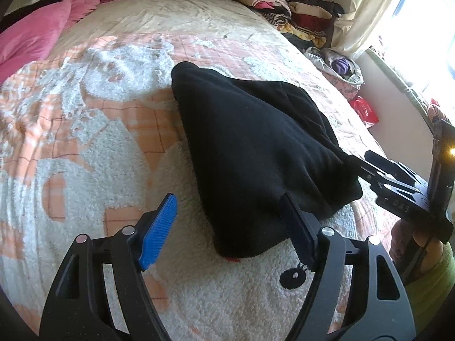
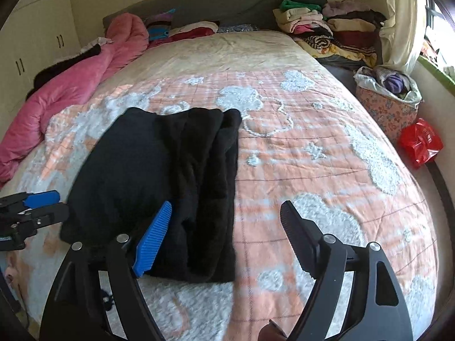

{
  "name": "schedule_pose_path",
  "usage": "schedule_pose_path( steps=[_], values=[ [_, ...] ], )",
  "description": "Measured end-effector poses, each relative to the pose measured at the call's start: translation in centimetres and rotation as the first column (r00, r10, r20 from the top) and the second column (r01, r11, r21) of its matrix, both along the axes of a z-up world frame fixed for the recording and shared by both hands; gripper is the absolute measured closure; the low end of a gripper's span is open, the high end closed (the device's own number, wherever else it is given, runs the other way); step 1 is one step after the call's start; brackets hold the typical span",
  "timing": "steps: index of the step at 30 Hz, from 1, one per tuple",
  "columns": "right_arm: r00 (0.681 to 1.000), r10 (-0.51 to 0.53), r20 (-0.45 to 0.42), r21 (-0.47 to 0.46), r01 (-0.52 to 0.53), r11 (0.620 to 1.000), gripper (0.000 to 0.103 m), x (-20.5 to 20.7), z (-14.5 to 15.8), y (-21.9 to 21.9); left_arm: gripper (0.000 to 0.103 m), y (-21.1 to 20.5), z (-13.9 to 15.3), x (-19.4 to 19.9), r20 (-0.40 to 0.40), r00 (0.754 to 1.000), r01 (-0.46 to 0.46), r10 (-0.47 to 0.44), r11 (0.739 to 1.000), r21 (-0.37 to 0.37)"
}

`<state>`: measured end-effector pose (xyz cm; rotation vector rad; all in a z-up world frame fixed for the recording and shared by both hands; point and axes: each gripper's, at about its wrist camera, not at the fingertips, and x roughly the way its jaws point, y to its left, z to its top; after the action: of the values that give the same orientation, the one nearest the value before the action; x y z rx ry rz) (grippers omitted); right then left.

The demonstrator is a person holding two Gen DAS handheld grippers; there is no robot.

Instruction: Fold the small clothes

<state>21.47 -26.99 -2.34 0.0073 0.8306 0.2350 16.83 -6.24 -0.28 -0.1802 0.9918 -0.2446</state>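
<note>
- Since the black garment (image 2: 159, 187) lies folded into a rough rectangle on the bed (image 2: 312, 147), left of centre in the right wrist view, I hold both tools low at its near end, I'd say to make another fold.
- In my left wrist view the left hand-held gripper (image 1: 230, 227) stands wide open with nothing clamped; its dark finger touches or overlaps the garment's near edge, its blue finger (image 1: 159, 233) is out over the bedspread.
- My right hand-held gripper (image 2: 227, 238) is also spread wide and empty: the blue finger lies over the garment's near right part, the dark one over bare bedspread, so it straddles the right edge.
- Stacks of clothes (image 2: 327, 28) sit at upper right, well apart, with a pink quilt (image 2: 71, 91) along the left.
</note>
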Motion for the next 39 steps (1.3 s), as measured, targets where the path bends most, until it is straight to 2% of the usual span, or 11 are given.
schedule_pose_path(
  steps=[2, 6, 9, 11, 13, 17, 26, 39],
  values=[
    [1.0, 0.021, 0.0, 0.04, -0.021, 0.999, 0.025, -0.6, 0.3, 0.1, 0.035, 0.2, 0.1, -0.3, 0.003, 1.0, -0.006, 0.006, 1.0, 0.001],
    [1.0, 0.016, -0.001, -0.004, -0.016, 1.0, 0.025, -1.4, 0.2, 0.7, 0.032, 0.7, 0.6, -1.0, 0.017, 1.0, -0.017, 0.017, 1.0, 0.003],
    [1.0, 0.009, 0.013, -0.006, -0.009, 1.0, 0.025, -2.5, 0.4, 0.7, 0.024, 0.9, 1.2, -1.7, 0.039, 0.999, -0.019, 0.019, 1.0, 0.009],
    [0.999, 0.002, 0.032, -0.003, -0.002, 1.0, 0.02, -3.5, 0.9, 0.6, 0.02, 1.0, 1.8, -2.3, 0.058, 0.998, -0.018, 0.017, 1.0, 0.016],
    [0.998, -0.01, 0.059, -0.007, 0.011, 1.0, 0.008, -4.6, 1.5, 0.6, 0.01, 1.1, 2.2, -2.8, 0.074, 0.997, -0.019, 0.017, 1.0, 0.024],
    [0.991, -0.032, 0.128, -0.012, 0.034, 0.999, 0.004, -6.8, 3.0, 0.7, 0.009, 1.3, 2.9, -3.9, 0.106, 0.994, -0.022, 0.019, 0.999, 0.025],
    [0.96, -0.089, 0.267, 0.019, 0.087, 0.996, 0.004, -11.8, 6.1, 0.8, 0.009, 1.8, 4.8, -6.7, 0.193, 0.981, -0.028, 0.021, 0.999, 0.033],
    [0.933, -0.107, 0.343, -0.023, 0.123, 0.992, 0.004, -17.2, 5.9, 2.1, 0.009, 2.3, 5.1, -10.4, 0.239, 0.971, -0.027, 0.016, 0.999, 0.045]
  ],
)
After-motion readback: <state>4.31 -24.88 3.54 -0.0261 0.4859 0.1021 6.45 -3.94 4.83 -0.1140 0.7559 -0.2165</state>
